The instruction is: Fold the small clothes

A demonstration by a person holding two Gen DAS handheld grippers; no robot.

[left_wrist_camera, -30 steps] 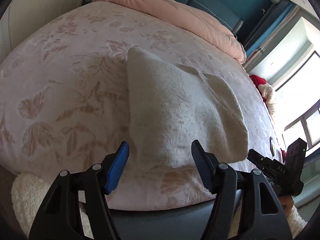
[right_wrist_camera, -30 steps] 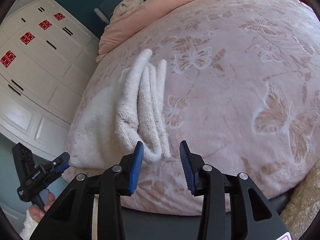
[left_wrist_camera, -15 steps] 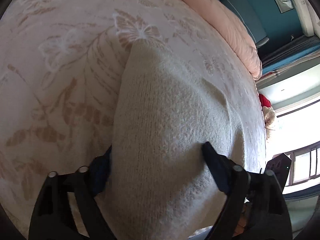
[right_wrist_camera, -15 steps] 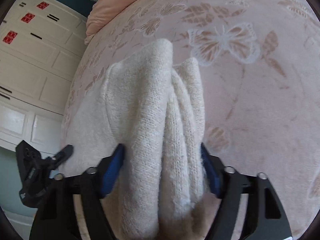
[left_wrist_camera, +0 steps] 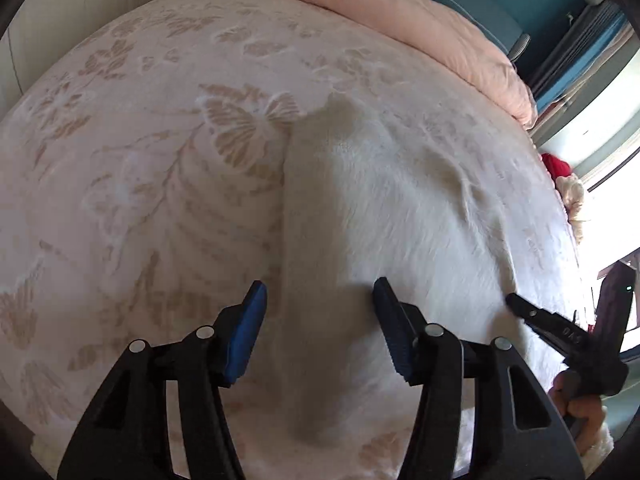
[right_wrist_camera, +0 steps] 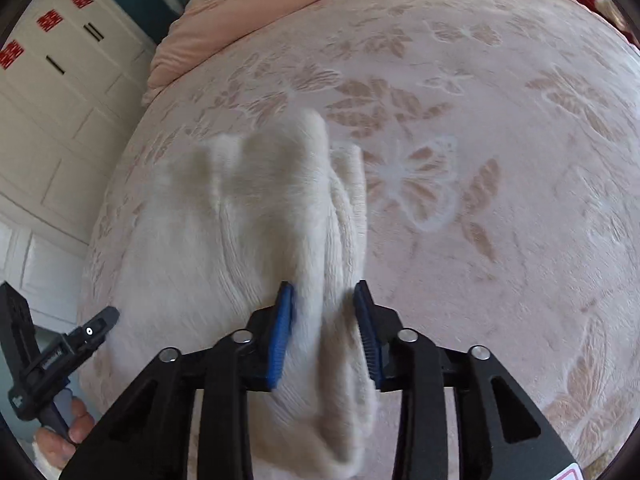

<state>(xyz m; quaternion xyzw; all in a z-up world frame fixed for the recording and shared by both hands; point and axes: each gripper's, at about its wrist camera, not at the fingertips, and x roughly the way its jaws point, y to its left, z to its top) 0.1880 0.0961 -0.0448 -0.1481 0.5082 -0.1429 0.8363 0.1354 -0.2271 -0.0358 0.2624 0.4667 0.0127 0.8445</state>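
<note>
Now both jaws have been closing — white garment (right_wrist_camera: 248, 240) between them.

Little legible. Three red paper cut-outs (right_wrist_camera: 50, 20) on white wardrobe doors (right_wrist_camera: 60, 92), double-happiness style, strokes too small to confirm. White lettering on side of right gripper (left_wrist_camera: 568, 332) in left wrist view, roughly "DAS", blurred. Nothing else readable.

Bright daylight floods in from my overexposed window (left_wrist_camera: 616, 184); motion blur smears the cream knitted garment (left_wrist_camera: 380, 208), and fisheye curvature bends both views' dark-vignetted edges.
</note>
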